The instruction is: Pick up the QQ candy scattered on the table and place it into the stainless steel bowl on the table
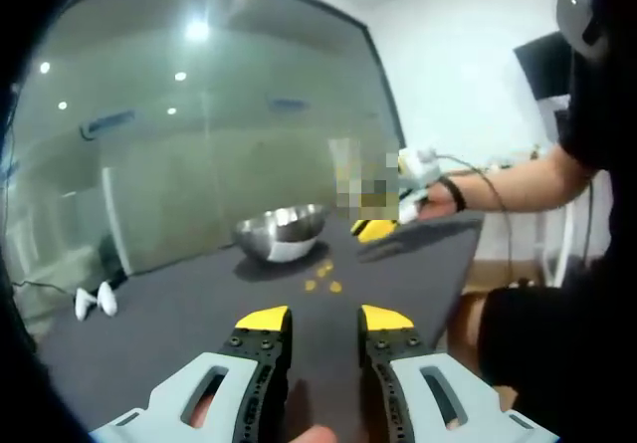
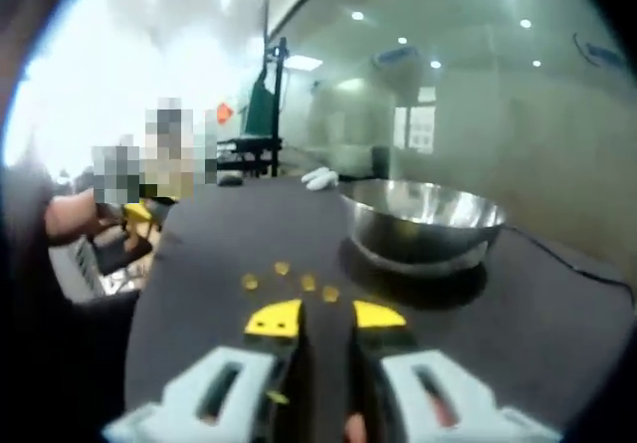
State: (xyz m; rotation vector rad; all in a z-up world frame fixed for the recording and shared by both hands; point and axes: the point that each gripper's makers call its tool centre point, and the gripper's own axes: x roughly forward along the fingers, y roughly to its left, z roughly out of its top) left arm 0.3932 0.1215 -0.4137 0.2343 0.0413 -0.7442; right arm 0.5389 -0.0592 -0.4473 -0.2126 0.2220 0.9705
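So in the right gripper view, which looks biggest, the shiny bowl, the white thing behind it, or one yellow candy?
1. The stainless steel bowl looks biggest by far.
2. The white thing, far back on the table.
3. One candy, a small dot.

The white thing is farther from the camera, so its true size against a candy is unsure.

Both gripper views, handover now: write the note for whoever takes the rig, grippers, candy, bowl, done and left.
Left gripper: open, empty, above the dark table.
Right gripper: open, empty, just short of the candies.
Yellow QQ candies: about four loose on the table beside the stainless steel bowl.
Done: I can't tell if the bowl holds any candy.
Left: pick up each one and drop it in the bowl.
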